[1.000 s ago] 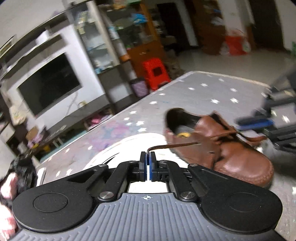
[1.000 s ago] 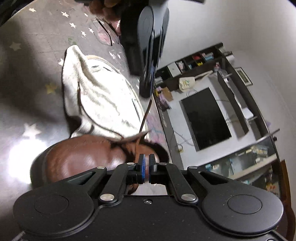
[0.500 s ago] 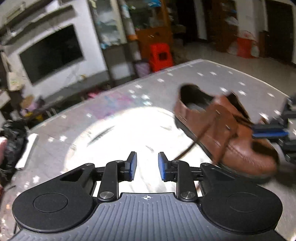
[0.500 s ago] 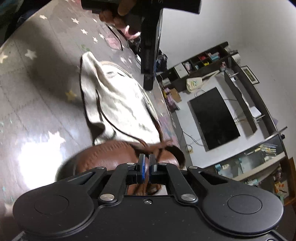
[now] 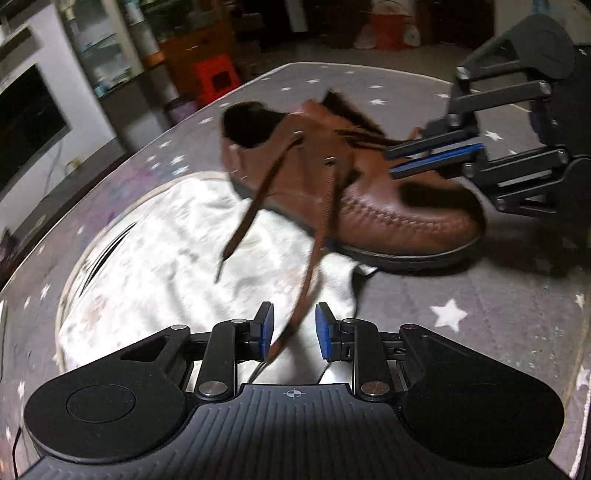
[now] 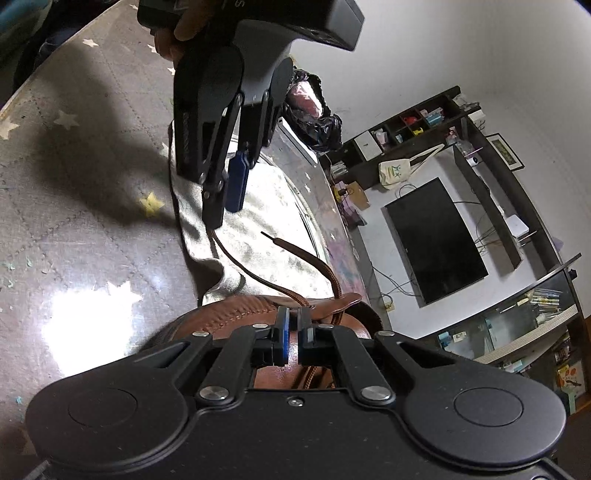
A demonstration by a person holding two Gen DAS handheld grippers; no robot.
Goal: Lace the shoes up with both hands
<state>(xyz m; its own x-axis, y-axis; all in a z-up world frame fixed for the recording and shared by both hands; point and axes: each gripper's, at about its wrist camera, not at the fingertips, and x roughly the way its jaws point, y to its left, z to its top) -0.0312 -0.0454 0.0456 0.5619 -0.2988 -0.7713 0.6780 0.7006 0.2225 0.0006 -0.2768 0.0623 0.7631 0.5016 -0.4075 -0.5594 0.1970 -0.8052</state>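
Your left hand-held gripper [image 5: 291, 330] has just opened a narrow gap, and its blue pads [image 5: 266, 328] press on nothing. One lace [image 5: 314, 258] hangs down from the shoe and passes loosely between those pads, blurred where it crosses them. A second lace [image 5: 255, 206] trails from an eyelet nearer the heel, its tip lying on the white cloth [image 5: 166, 266] under your left gripper.

The shoe [image 5: 369, 199], brown leather, sits on its sole with its heel side on the edge of the cloth and its toe on the grey star-patterned mat [image 5: 480, 306]. Whether that mat covers a worktop or the floor is not clear.

Your right hand-held gripper [image 6: 293, 325] has its pads closed almost together over the top of the shoe [image 6: 236, 314]. From the left wrist view it reaches in from the right at the tongue, its fingers [image 5: 436, 153] level over the laces there; whether a lace is pinched between them you cannot tell.

In the right wrist view your left gripper [image 6: 229, 192] points down above the cloth [image 6: 266, 243], a hand [image 6: 184, 33] gripping its body at the top. Beyond the mat stand a dark television [image 6: 436, 240], wall shelves [image 6: 413, 125] and a black bag [image 6: 317, 122].
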